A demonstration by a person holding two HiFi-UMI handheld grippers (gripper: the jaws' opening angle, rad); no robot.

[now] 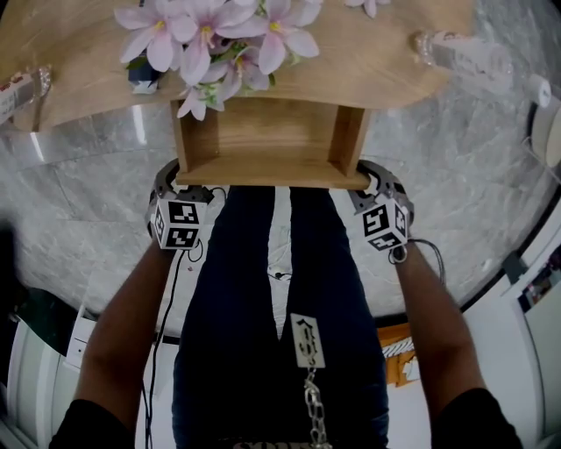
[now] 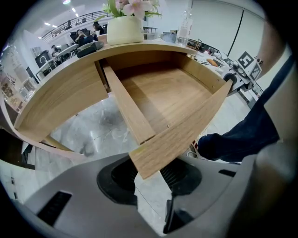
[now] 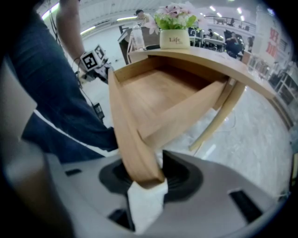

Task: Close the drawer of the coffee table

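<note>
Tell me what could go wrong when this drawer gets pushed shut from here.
1. The left gripper and right gripper each clamp an end corner of the drawer front. An uneven push may skew the drawer and jam it.
2. One jaw of each sits behind that panel and could get trapped against the table's apron near closing.
3. A hard stop might shake the flower pot and bottle on top.

The ceiling lights point(image 3: 215, 8) are flooding the place, bright and even, and glaring in streaks off the marble floor point(image 1: 96, 184). Both gripper views are bulging fisheye-style and going black at the corners. The edge of the drawer point(image 3: 132, 148) is blurring up close in the right gripper view.
</note>
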